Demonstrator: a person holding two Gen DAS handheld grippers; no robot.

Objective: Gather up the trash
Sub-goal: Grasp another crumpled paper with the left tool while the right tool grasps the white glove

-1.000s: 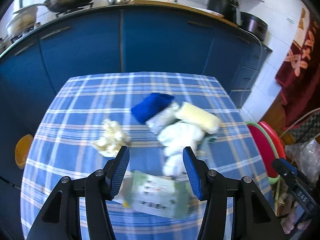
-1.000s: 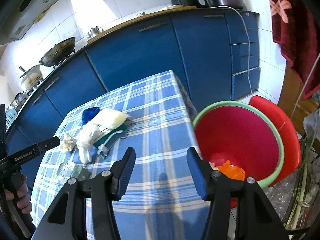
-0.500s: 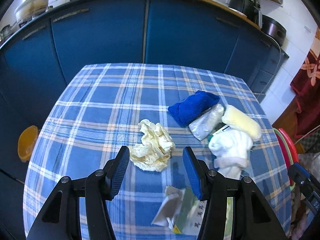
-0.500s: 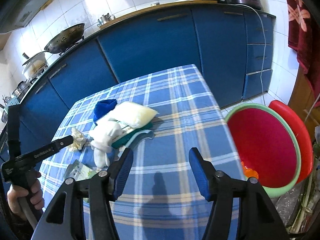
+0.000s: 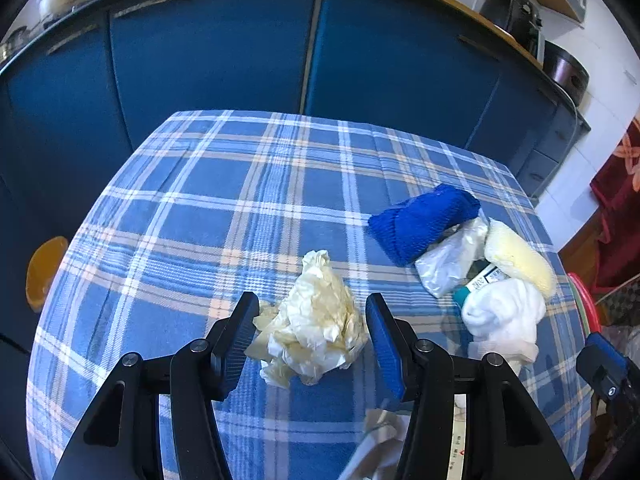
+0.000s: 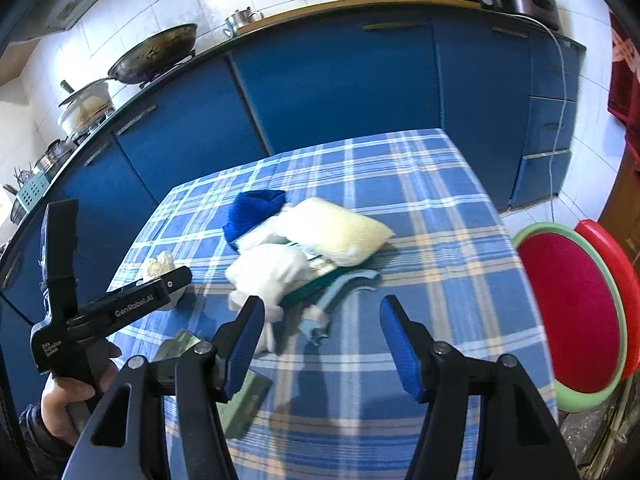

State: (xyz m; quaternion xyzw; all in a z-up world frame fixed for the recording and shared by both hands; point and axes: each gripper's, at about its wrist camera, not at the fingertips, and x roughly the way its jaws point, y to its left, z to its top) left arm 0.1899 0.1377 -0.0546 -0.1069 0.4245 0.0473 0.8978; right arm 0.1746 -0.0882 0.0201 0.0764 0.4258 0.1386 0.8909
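The left hand-held gripper (image 5: pixel 310 340) hangs low over the checked surface (image 5: pixel 224 200) with its fingers (image 5: pixel 240 332) spread wide on either side of a crumpled paper wad (image 5: pixel 316 320), not pressing it. Toward the surface's right edge lies a heap: a blue knitted cloth (image 5: pixel 420 220), a clear plastic bag (image 5: pixel 448 260), a pale yellow cloth (image 5: pixel 520 258) and a white cloth (image 5: pixel 504 312).

Crumpled paper wad (image 5: pixel 316 320): on tabletop (image 5: pixel 224 208), mid, between prongs of left tongs (image 5: pixel 312 336). Rolled cloth (image 5: pixel 424 224), plastic bag (image 5: pixel 452 260), pouch (image 5: pixel 520 260), sock bundle (image 5: pixel 504 316): clustered twd right edge. Basin (image 6: pixel 568 316): off right edge, below tabletop lvl. Cabinets (image 5: pixel 224 56): behind far edge.
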